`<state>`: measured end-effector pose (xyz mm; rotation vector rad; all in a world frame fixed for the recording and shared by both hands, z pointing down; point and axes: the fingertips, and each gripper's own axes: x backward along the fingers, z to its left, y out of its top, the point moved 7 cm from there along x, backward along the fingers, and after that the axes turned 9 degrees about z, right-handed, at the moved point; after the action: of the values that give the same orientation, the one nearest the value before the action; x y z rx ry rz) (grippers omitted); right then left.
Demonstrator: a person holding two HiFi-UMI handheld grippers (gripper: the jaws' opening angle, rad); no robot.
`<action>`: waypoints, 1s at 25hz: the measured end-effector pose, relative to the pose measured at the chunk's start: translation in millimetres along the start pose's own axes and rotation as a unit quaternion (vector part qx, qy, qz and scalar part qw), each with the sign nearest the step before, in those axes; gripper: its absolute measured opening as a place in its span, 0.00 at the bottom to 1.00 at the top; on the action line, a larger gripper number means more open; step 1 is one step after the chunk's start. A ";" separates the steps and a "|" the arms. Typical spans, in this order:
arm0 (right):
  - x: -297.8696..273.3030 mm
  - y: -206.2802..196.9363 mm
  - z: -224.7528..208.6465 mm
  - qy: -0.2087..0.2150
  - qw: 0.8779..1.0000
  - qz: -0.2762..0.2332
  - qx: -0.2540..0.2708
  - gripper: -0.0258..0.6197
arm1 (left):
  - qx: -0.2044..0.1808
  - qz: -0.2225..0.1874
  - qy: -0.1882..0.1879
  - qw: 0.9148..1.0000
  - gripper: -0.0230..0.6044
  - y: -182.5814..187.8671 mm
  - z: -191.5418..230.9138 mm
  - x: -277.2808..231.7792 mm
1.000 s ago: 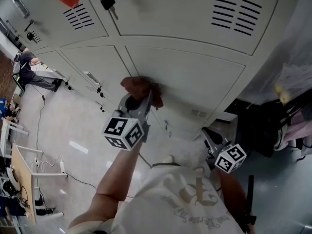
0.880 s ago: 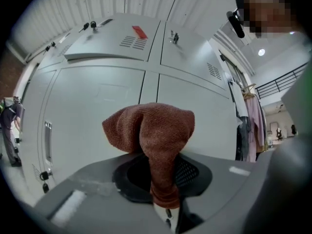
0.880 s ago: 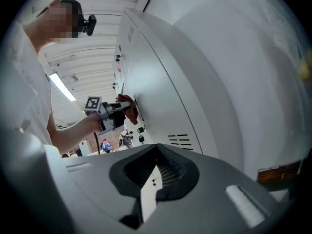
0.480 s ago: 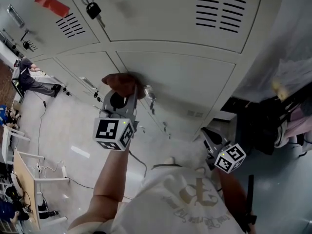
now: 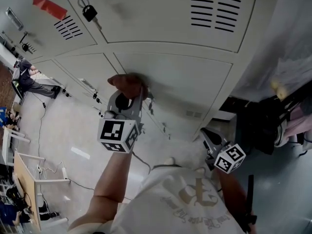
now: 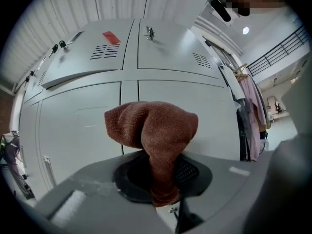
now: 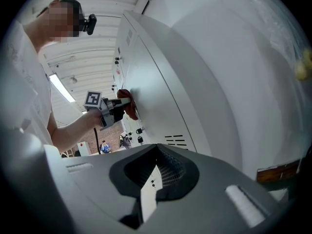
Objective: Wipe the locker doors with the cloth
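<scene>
A brown cloth [image 5: 125, 84] is bunched in my left gripper [image 5: 127, 93], which is shut on it and presses it against a grey locker door [image 5: 190, 84] near the door's left edge. In the left gripper view the cloth [image 6: 155, 126] rises out of the jaws and folds over against the doors [image 6: 204, 108]. My right gripper [image 5: 209, 136] hangs low on the right, away from the lockers, with its jaws together and nothing in them. From the right gripper view, the left gripper [image 7: 125, 104] and the cloth [image 7: 129, 109] show on the door face.
A padlock with keys [image 5: 88, 12] hangs on the upper door, and a red tape strip [image 5: 48, 6] marks the one to its left. A small latch [image 5: 150, 99] sticks out beside the cloth. Plastic-covered clothes [image 5: 287, 77] hang at the right. A seated person [image 5: 29, 75] is far left.
The left gripper has slid the cloth leftward along the door, then a touch back to the right. The right gripper has stayed where it was.
</scene>
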<state>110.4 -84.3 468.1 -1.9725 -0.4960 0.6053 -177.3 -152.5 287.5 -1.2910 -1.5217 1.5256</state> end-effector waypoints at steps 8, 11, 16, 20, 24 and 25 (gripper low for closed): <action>1.8 2.3 -2.0 0.000 1.000 -0.005 0.000 0.05 | -0.013 -0.005 -0.026 1.000 0.16 4.4 -23.4 -5.0; 3.0 2.5 -2.7 0.000 1.000 -0.005 0.000 0.05 | -0.016 -0.006 -0.032 0.999 0.16 6.1 -32.4 -7.0; 6.1 1.6 -6.6 -0.004 1.000 -0.005 -0.003 0.05 | -0.013 -0.006 -0.050 0.999 0.16 6.5 -44.4 -10.1; 5.7 3.0 -6.6 -0.003 1.000 -0.005 0.000 0.05 | -0.019 -0.004 -0.065 0.998 0.16 7.7 -57.0 -12.9; 7.8 3.1 -7.2 -0.003 1.000 -0.006 0.002 0.05 | -0.023 -0.004 -0.080 0.997 0.16 9.8 -67.6 -14.9; 8.4 3.5 -7.4 -0.003 1.000 -0.006 0.003 0.05 | -0.023 -0.004 -0.083 0.996 0.16 11.3 -70.5 -15.3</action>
<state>121.8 -86.1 466.2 -1.9603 -0.5086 0.6056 -105.0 -142.6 289.7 -1.2061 -1.6722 1.6364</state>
